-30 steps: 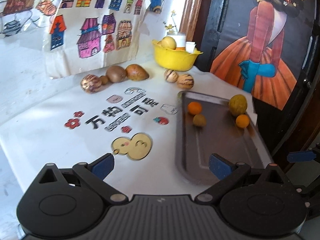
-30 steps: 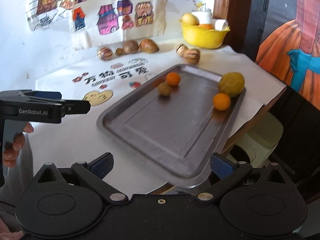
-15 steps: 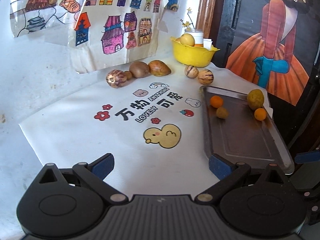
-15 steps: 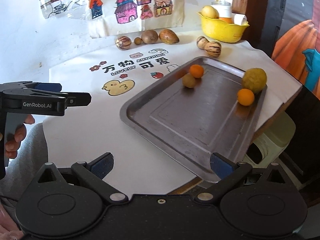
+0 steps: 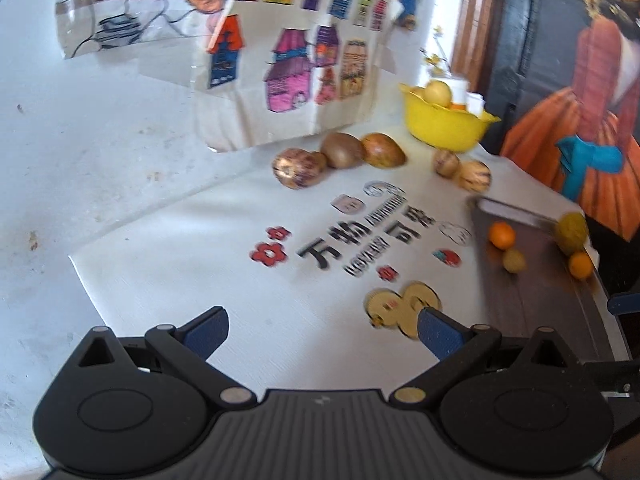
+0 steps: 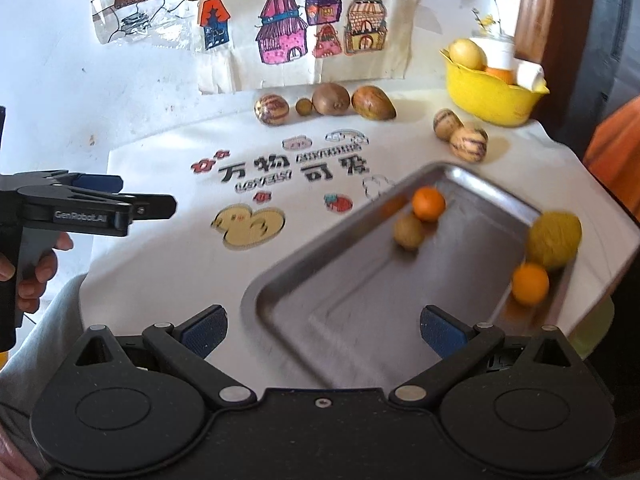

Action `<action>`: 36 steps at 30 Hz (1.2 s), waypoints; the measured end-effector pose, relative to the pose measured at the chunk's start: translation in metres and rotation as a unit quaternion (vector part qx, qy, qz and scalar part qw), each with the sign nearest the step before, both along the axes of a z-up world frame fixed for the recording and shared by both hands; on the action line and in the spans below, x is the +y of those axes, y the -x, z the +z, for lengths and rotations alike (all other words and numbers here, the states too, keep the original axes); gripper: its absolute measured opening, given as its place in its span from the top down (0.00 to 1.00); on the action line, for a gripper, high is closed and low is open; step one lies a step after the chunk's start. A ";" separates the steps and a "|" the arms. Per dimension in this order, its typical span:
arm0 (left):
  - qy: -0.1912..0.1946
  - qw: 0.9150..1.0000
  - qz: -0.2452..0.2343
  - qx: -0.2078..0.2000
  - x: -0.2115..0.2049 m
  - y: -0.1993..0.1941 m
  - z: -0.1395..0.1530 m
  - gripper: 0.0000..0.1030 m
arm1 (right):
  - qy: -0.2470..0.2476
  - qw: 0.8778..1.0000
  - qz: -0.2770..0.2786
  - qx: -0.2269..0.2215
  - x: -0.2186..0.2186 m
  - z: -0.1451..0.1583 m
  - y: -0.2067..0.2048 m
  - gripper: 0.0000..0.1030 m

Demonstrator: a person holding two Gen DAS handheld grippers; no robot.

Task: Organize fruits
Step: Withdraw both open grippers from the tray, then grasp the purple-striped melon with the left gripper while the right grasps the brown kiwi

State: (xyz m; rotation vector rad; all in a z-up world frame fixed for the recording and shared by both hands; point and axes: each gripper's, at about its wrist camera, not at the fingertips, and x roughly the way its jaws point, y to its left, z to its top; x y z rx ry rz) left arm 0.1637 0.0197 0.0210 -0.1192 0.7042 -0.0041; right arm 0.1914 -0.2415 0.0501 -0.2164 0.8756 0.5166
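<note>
A steel tray (image 6: 360, 320) lies on the white cloth at the right and holds two oranges (image 6: 428, 204), a small brown fruit (image 6: 408, 232) and a large yellow fruit (image 6: 554, 240). The tray also shows in the left wrist view (image 5: 532, 304). Several brown and striped fruits (image 6: 332, 99) lie in a row by the back wall, two striped ones (image 6: 468, 143) near a yellow bowl (image 6: 492, 92). My left gripper (image 5: 322, 332) is open and empty above the cloth. My right gripper (image 6: 322, 332) is open and empty over the tray's near corner.
The yellow bowl (image 5: 444, 124) holds a pale fruit, an orange and white cups. Drawings hang on the white wall behind. The cloth (image 5: 200, 264) has a printed duck and lettering. The table's right edge drops off beside the tray. The left gripper shows in the right wrist view (image 6: 80, 208).
Both grippers have swung left and come forward toward the table; the back row of fruit looks nearer. Both stay open and empty. No fruit has moved.
</note>
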 end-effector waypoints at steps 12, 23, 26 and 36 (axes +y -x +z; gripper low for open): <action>-0.001 1.000 0.006 -0.018 0.029 -0.059 0.001 0.00 | 0.021 0.996 0.070 -0.050 0.025 0.011 -0.074 0.01; -0.028 0.998 -0.044 -0.036 0.039 -0.114 -0.008 0.00 | 0.051 0.982 0.164 -0.075 0.051 0.014 -0.150 0.01; -0.040 0.996 -0.063 -0.049 0.041 -0.126 -0.009 0.00 | 0.077 0.966 0.224 -0.103 0.067 0.014 -0.168 0.01; -0.075 0.988 -0.102 -0.086 0.047 -0.160 -0.020 0.00 | 0.157 0.913 0.340 -0.160 0.122 -0.002 -0.235 0.02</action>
